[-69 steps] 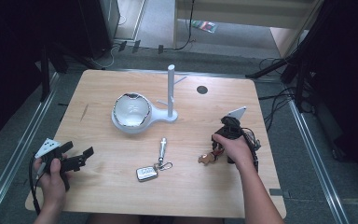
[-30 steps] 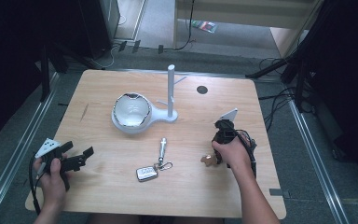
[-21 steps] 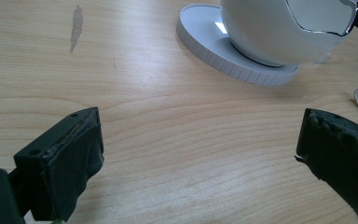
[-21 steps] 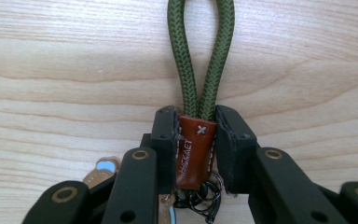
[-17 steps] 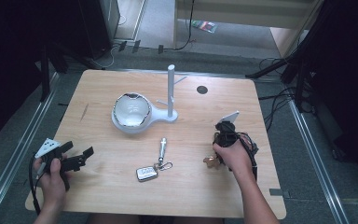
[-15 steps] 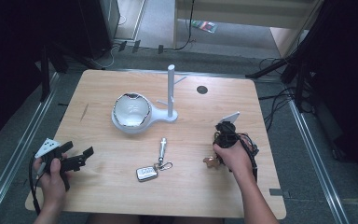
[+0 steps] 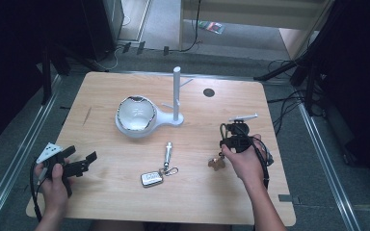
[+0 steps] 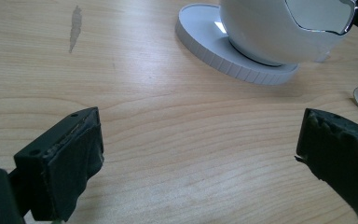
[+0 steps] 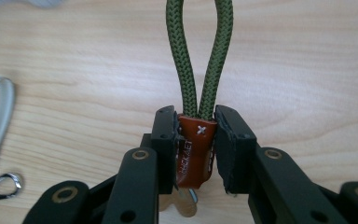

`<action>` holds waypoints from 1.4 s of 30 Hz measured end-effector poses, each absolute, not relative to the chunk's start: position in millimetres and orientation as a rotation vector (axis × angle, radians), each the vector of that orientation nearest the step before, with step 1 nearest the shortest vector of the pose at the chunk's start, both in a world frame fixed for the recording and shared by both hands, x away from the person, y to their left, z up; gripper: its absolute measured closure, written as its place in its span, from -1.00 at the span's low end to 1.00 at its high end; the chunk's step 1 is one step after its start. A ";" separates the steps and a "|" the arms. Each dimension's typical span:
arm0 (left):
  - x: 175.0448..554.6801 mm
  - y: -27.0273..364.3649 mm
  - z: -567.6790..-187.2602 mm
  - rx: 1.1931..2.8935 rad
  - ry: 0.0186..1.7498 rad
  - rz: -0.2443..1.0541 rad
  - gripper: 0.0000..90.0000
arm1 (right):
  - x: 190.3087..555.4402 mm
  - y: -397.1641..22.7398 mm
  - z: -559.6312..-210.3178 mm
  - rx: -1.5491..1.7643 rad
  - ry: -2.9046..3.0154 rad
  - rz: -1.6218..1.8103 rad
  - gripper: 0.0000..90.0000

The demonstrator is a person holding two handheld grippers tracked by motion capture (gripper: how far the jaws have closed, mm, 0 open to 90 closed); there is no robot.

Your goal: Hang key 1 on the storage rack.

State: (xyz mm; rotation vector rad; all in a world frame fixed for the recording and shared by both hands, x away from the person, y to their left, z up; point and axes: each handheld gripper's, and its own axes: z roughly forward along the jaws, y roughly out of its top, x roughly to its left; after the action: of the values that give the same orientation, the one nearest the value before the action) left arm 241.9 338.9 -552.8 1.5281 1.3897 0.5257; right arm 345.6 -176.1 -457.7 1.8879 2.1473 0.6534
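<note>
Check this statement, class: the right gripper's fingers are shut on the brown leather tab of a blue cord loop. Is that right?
Not quite. The cord loop is olive green, not blue, as the right gripper view shows. The rest holds: the right gripper has its fingers shut on the brown leather tab.

Right gripper (image 9: 195, 140) clamped; left gripper (image 8: 200, 163) jaws wide

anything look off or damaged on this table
Nothing looks spilled or broken. One oddity: a grey smear marks the wooden table left of the white bowl stand, like a scuff or stain. The bowl's jagged, eggshell-like rim seems to be its design, though that is not certain.
</note>
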 end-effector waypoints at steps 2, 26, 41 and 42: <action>241.9 339.0 -552.8 1.529 1.389 0.526 -0.98 | 343.4 -173.1 -452.6 1.863 2.134 0.696 0.59; 242.2 339.3 -552.8 1.531 1.387 0.525 -0.97 | 331.9 -149.1 -413.8 1.518 1.969 1.123 0.58; 242.4 339.3 -552.9 1.528 1.388 0.525 -0.97 | 344.2 -139.0 -407.8 1.352 1.870 1.330 0.57; 242.4 339.3 -552.8 1.528 1.388 0.525 -0.97 | 345.0 -137.8 -407.3 1.332 1.866 1.335 0.57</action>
State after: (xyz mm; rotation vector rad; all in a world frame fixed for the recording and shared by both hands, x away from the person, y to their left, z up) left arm 242.4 339.3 -552.8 1.5279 1.3880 0.5251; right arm 345.0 -137.8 -407.3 1.3318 1.8661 1.3347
